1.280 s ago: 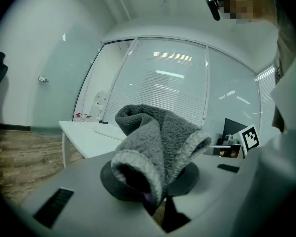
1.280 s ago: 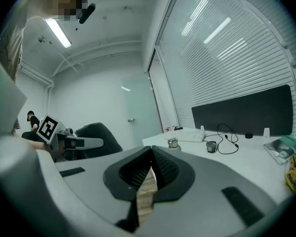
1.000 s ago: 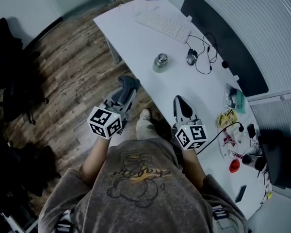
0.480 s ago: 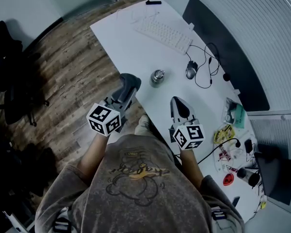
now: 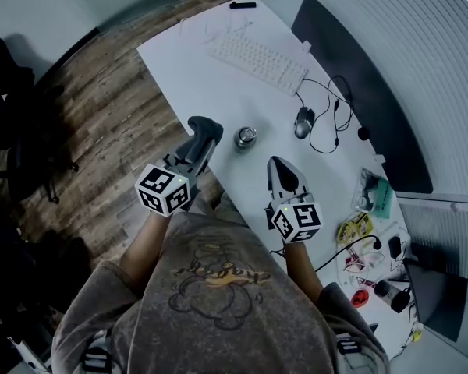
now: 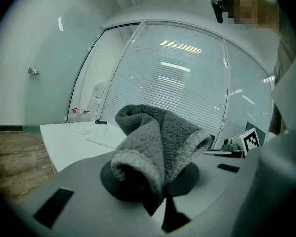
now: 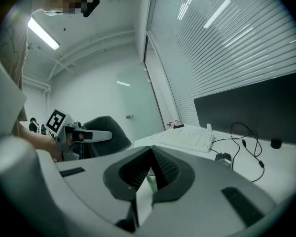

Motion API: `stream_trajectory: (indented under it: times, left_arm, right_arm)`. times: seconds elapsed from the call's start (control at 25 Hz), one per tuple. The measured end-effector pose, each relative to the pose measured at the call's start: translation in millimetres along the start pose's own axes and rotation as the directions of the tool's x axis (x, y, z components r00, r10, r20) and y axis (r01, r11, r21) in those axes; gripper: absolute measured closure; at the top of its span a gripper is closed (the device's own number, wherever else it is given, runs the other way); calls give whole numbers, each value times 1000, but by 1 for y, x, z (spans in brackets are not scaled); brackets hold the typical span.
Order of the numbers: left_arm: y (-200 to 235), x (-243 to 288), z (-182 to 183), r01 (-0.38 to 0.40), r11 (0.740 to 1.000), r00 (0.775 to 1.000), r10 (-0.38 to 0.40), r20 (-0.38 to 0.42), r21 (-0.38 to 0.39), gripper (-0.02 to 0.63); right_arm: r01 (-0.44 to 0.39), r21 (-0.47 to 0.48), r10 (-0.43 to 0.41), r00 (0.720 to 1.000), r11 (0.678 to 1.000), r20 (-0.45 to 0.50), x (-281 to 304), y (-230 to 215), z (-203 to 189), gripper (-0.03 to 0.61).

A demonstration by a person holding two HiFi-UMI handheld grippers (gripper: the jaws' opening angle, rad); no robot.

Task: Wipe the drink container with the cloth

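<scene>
A small metal drink container (image 5: 244, 137) stands upright near the front edge of the white table (image 5: 203, 68). My left gripper (image 5: 196, 148) is shut on a bunched grey cloth (image 5: 205, 131), which hangs just left of the container, off the table's edge. In the left gripper view the cloth (image 6: 155, 144) bulges out past the jaws of the left gripper (image 6: 158, 186). My right gripper (image 5: 280, 164) is shut and holds nothing, a little to the right of the container and nearer to me. In the right gripper view the right gripper (image 7: 149, 172) has its pads together.
A white keyboard (image 5: 257, 53) lies at the far side, with a mouse (image 5: 303, 121) and its cable right of the container. A dark monitor (image 5: 359, 92) lines the right edge. Small clutter (image 5: 359, 228) sits at the near right. Wooden floor (image 5: 101, 107) lies left of the table.
The view has shifted forward, so the container now lies closer to both grippers. The left gripper with the cloth has come up beside it. Both grippers stay shut.
</scene>
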State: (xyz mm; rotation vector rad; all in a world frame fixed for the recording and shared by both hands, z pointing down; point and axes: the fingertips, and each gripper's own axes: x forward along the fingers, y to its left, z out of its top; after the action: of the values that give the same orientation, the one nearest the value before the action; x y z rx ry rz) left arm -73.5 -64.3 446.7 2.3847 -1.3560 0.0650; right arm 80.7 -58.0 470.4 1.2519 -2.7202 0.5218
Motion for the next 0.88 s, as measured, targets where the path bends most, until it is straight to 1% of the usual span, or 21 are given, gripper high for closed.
stream_trajectory:
  times: [0.16, 0.36, 0.68, 0.8, 0.88]
  left_arm:
    - [8, 12, 4, 30, 1000, 999, -30, -16, 2, 551]
    - [20, 26, 10, 94, 995, 995, -94, -44, 17, 549]
    - [38, 50, 12, 207, 978, 975, -203, -91, 38, 550]
    - [39, 54, 14, 238, 970, 967, -233, -102, 38, 550]
    - [40, 57, 14, 256, 966, 962, -251, -106, 33, 550]
  right_arm:
    - [11, 5, -11, 1000, 1000, -10, 11, -1, 1, 583]
    - [73, 9, -73, 997, 997, -3, 21, -8, 6, 583]
    - [194, 21, -194, 981, 981, 10, 31, -10, 6, 581]
    - [208, 13, -208, 978, 978, 8, 36, -4, 6, 581]
    - [210, 11, -210, 978, 978, 2, 40, -1, 6, 559]
